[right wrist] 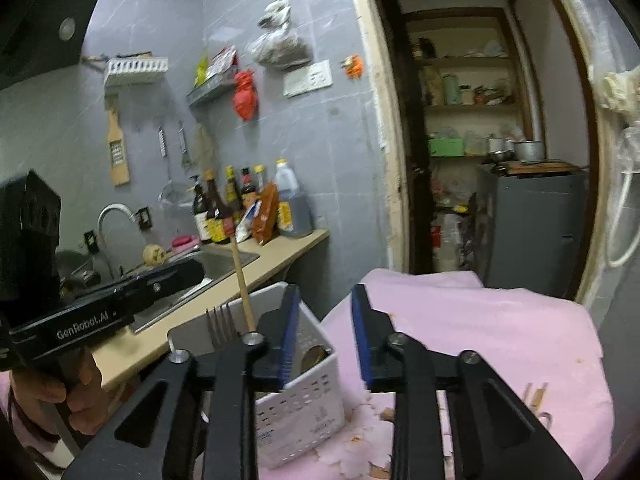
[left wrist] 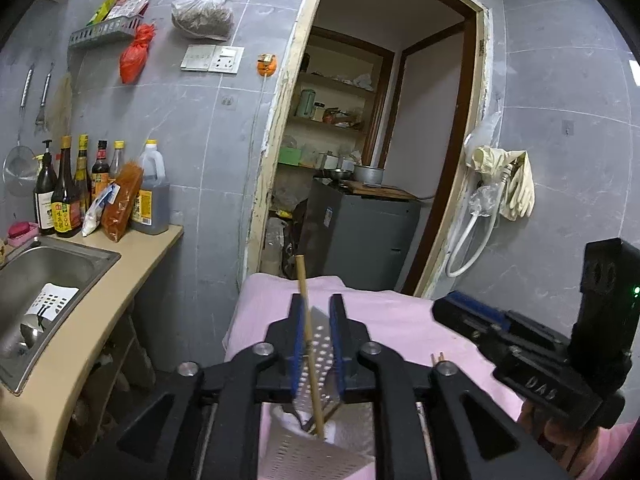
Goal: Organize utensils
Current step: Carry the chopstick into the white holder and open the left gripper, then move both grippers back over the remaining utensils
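A white perforated utensil basket [left wrist: 304, 452] stands on the pink cloth [left wrist: 400, 320]. A wooden chopstick [left wrist: 305, 312] stands upright in it. My left gripper [left wrist: 318, 320] is over the basket, jaws slightly apart. The chopstick rises through the gap close to the left pad, and nothing pinches it. In the right wrist view the basket [right wrist: 304, 400] holds a fork [right wrist: 220, 328] with tines up and the chopstick [right wrist: 242, 280]. My right gripper [right wrist: 326, 320] is open and empty at the basket's right rim. Two more chopsticks [right wrist: 536, 396] lie on the cloth to the right.
A beige counter [left wrist: 132, 280] with a steel sink [left wrist: 52, 264] and several sauce bottles [left wrist: 68, 192] runs along the left. Behind the cloth-covered table is an open doorway with a grey cabinet [left wrist: 360, 232]. A hand [right wrist: 40, 396] holds the left gripper's handle.
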### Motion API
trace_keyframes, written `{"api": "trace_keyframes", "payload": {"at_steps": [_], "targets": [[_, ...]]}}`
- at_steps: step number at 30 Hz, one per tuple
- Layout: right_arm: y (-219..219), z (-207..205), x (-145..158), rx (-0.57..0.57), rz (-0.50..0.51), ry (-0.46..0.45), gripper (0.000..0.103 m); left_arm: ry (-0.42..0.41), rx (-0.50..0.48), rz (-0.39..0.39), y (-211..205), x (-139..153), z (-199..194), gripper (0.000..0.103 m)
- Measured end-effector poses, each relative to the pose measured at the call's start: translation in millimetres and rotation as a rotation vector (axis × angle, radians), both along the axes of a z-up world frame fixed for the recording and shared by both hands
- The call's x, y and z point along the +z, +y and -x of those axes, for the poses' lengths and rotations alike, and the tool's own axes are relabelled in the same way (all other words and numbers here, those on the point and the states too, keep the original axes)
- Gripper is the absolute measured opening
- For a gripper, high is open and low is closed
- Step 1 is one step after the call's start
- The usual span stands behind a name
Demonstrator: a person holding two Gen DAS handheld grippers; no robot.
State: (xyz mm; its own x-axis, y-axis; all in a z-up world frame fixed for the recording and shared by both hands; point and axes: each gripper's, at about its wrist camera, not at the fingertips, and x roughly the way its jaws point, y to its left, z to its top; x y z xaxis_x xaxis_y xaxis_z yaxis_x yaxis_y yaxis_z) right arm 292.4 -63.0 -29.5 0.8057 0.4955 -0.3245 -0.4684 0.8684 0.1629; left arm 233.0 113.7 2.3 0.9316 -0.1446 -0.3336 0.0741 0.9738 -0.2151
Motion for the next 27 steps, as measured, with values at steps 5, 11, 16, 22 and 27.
{"api": "trace_keyframes", "payload": {"at_steps": [5,11,16,22,27], "targets": [[-37.7,17.4,22.1,-0.126,-0.018,-0.053,0.064,-0.029,-0.024,-0.001,-21.9,14.0,1.9,0.052],[-88.9,37.2,42.7,-0.281,0.01,-0.105,0.095,-0.071,-0.038,-0.033,-58.4,27.8,2.4,0.089],[-124.5,46.7,47.1,-0.375,0.04,-0.115,0.102,-0.089,-0.042,-0.043,-85.7,25.3,0.6,0.103],[-159.0,54.1,32.5,-0.452,0.08,-0.095,0.102,-0.061,-0.07,-0.072,-117.9,6.0,-9.1,0.103],[-182.7,53.6,11.9,-0.476,0.095,-0.062,0.102,-0.032,-0.101,-0.093,-143.3,-14.6,-19.0,0.103]]}}
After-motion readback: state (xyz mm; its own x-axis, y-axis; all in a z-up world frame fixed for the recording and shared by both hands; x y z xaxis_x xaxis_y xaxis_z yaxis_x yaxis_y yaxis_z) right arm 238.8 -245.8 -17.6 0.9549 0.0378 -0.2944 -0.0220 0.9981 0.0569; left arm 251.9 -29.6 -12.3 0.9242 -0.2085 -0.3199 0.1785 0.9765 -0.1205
